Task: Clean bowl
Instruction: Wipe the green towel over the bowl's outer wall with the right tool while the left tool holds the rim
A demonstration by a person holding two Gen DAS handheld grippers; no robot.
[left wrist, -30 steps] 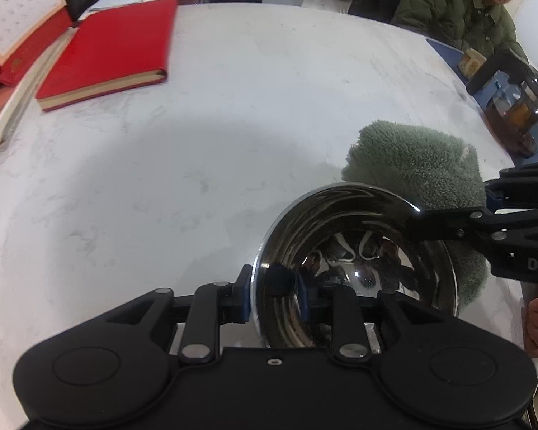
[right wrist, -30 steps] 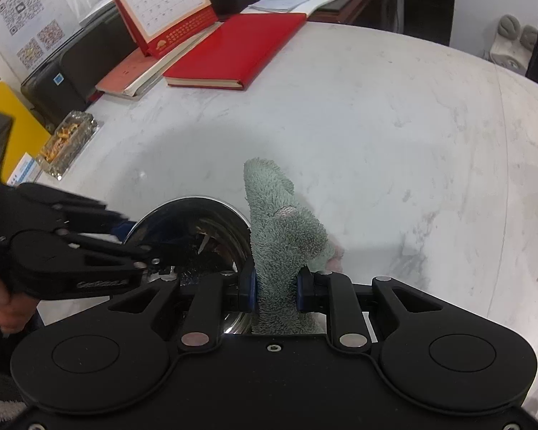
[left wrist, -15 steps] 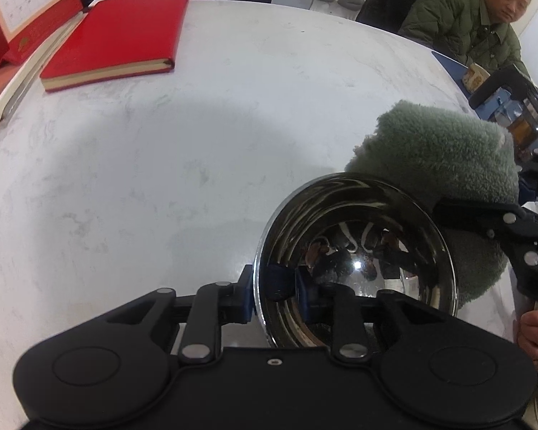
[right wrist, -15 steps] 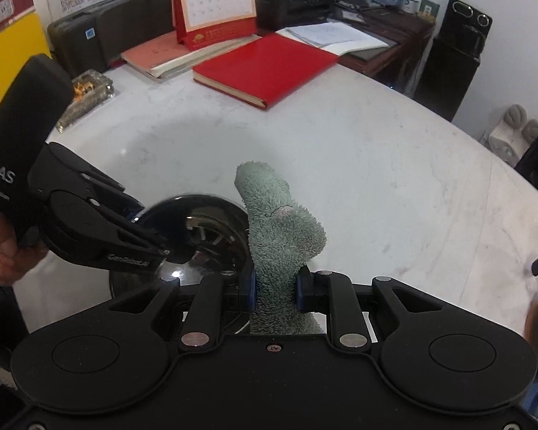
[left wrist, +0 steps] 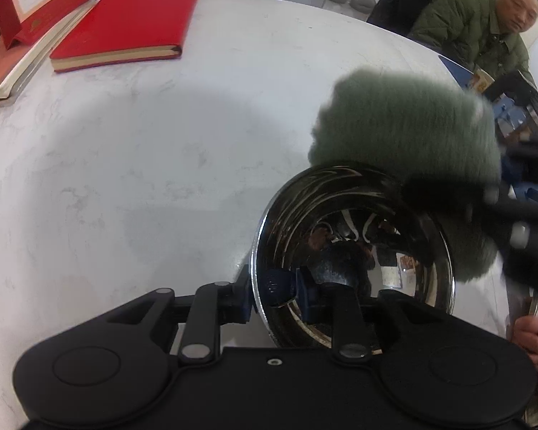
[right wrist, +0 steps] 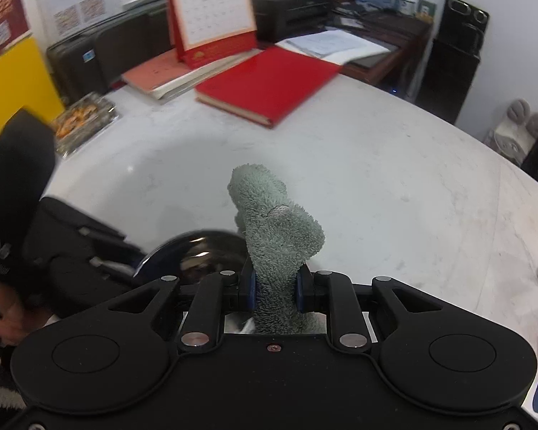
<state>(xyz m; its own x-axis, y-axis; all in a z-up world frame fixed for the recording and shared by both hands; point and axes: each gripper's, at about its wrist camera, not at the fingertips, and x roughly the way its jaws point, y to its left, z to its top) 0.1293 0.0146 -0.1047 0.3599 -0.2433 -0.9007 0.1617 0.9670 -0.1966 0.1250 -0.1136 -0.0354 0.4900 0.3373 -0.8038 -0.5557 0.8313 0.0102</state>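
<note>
- Left wrist view, nearest: left gripper pinching the near rim of a steel bowl, one finger inside, one outside.
- Bowl tilted, held over the white table.
- Just beyond its far rim: green cloth, blurred.
- Right wrist view, nearest: right gripper clamped on the cloth, standing upright between the fingers.
- Bowl low and left, just beside the cloth.
- Farther back: red book, then calendar.

On the white marble table lie a red book, a desk calendar (upright) — and a snack tray.
</note>
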